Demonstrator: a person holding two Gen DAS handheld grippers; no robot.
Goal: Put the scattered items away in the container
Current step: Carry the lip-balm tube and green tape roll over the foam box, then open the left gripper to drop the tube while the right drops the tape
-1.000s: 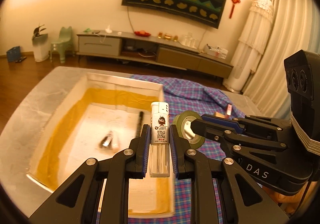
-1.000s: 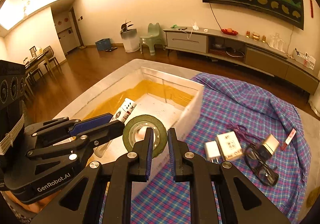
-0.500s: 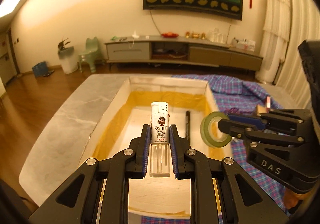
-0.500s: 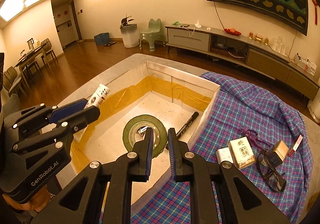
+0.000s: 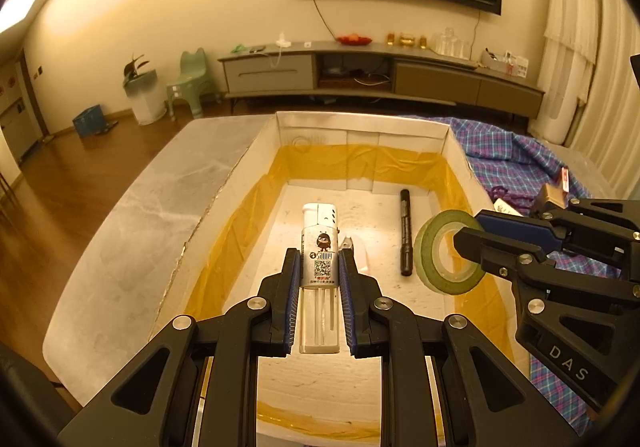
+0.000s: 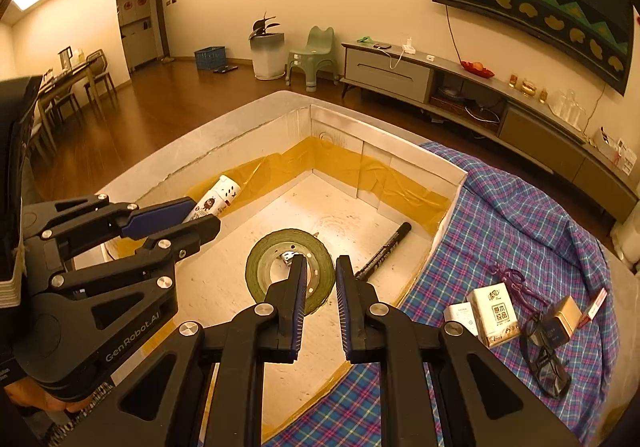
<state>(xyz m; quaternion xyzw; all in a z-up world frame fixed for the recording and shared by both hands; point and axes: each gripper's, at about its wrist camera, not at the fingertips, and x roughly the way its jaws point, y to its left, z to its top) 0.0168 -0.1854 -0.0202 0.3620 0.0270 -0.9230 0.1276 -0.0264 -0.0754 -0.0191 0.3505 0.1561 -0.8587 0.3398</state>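
White-walled box (image 5: 362, 135), both grippers inside its rim, pinching lighter (image 5: 319, 247) and tape (image 6: 264, 259).

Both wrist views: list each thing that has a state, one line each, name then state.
left gripper: shut on the lighter, over the box
lighter: held upright-lengthwise between the pads
right gripper: shut on the tape roll's rim
tape roll: held above the box floor
box: open-topped, no lid
marker: capped, lying flat in the box
glasses: lying on the plaid cloth, outside the box
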